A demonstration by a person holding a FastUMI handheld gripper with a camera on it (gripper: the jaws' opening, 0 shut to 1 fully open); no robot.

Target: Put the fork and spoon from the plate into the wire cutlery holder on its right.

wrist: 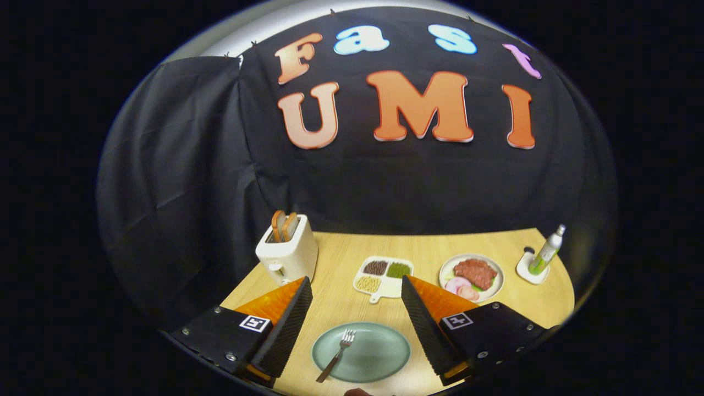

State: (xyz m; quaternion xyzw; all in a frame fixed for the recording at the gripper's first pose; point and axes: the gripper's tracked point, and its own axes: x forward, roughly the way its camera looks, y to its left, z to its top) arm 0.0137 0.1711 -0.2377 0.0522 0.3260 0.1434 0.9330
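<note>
Black cloth walled the booth behind a light wooden counter [341,258]. From the gripper view, the claw [356,288] stood wide open above that counter, holding nothing, its two ridged black fingers [286,324] spread apart with orange backs showing. Between the fingers, close in toward six o'clock, lay a pale green plate [379,357], and on its left half rested a fork [336,355], tines pointing toward twelve o'clock and handle running out over the plate's rim toward seven o'clock. Neither finger touched the plate or the fork. Just ahead of the fingertips, at twelve o'clock from the plate, sat a white divided tray [384,278] with three compartments of dark, green and pale yellow fillings. Beyond the left finger, at about ten o'clock from the plate, stood a cream toaster [288,254] with two slices of toast [284,225] sticking up from its slots. At about one o'clock from the plate was a white dish of food [472,276], reddish and pink pieces on it. Further out toward two o'clock a slim bottle [548,250] with a green lower half stood on a small white coaster [529,270].
</note>
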